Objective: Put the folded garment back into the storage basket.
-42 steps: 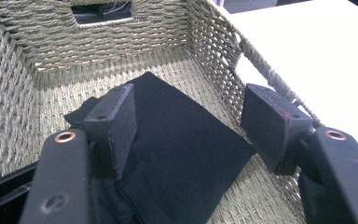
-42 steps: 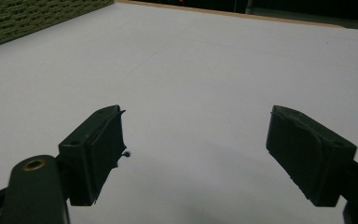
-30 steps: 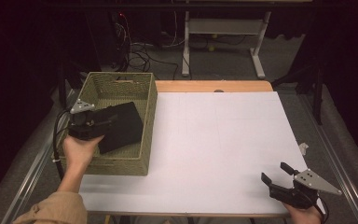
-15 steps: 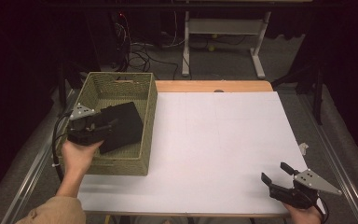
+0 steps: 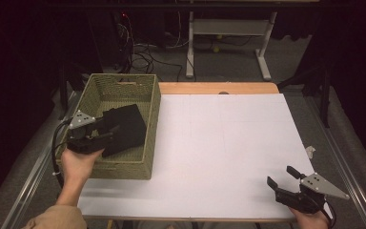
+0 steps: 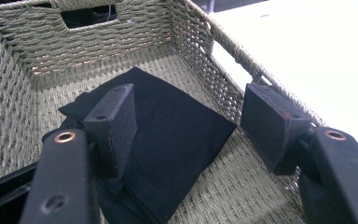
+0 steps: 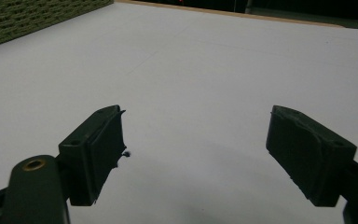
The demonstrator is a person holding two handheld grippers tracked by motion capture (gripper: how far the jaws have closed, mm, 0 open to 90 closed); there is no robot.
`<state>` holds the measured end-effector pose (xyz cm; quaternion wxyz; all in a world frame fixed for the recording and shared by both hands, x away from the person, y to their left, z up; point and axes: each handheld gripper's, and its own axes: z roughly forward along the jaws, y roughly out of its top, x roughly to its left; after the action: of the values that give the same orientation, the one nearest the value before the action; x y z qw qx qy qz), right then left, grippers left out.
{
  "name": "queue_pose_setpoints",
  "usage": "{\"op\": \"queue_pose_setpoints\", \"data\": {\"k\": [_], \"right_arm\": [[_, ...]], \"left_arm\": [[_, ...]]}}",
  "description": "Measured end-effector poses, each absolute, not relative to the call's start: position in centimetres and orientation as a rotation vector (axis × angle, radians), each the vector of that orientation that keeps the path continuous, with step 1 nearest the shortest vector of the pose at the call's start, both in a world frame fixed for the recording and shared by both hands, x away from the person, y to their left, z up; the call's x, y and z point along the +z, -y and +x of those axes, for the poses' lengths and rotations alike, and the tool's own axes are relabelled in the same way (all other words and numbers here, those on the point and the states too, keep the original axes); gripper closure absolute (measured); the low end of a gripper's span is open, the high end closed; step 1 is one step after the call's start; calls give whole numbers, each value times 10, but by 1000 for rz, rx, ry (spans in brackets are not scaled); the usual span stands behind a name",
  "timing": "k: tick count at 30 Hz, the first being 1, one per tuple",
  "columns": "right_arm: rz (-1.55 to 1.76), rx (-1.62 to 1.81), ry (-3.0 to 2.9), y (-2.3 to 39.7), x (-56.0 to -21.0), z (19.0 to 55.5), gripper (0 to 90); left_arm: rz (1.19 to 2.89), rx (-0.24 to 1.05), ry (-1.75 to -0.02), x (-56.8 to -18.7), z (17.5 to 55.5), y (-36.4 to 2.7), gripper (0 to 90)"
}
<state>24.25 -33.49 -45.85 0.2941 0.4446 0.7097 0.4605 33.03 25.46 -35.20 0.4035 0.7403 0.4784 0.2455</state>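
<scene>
A folded black cloth (image 5: 128, 126) lies flat on the bottom of an olive woven basket (image 5: 155, 114) at the table's left side. My left gripper (image 5: 108, 132) hovers over the basket's near end, its jaws open on either side of the cloth's near part. In the left gripper view, the cloth (image 6: 177, 135) lies below and between the open jaws of my left gripper (image 6: 191, 112), with the basket wall (image 6: 28, 60) around it. My right gripper (image 5: 281, 176) rests open at the table's near right corner. In its own view, my right gripper (image 7: 198, 123) is over bare white surface.
A white sheet (image 5: 228, 143) covers the table, with a wooden strip (image 5: 219, 88) along the far edge. A small white scrap (image 5: 310, 151) lies near the right edge. Beyond the table stand a white frame (image 5: 228, 28) and floor cables (image 5: 143, 50).
My left gripper has drawn back a little toward the person over the basket's near end. The black cloth stays in the basket. The right gripper has not moved.
</scene>
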Motion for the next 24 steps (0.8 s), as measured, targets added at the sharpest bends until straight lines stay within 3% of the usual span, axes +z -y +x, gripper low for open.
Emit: {"op": "queue_pose_setpoints", "data": {"k": [24], "right_arm": [[1186, 1224, -1889, 335, -459, 243, 194]], "left_arm": [[1827, 628, -1207, -358, 303, -268, 332]]}}
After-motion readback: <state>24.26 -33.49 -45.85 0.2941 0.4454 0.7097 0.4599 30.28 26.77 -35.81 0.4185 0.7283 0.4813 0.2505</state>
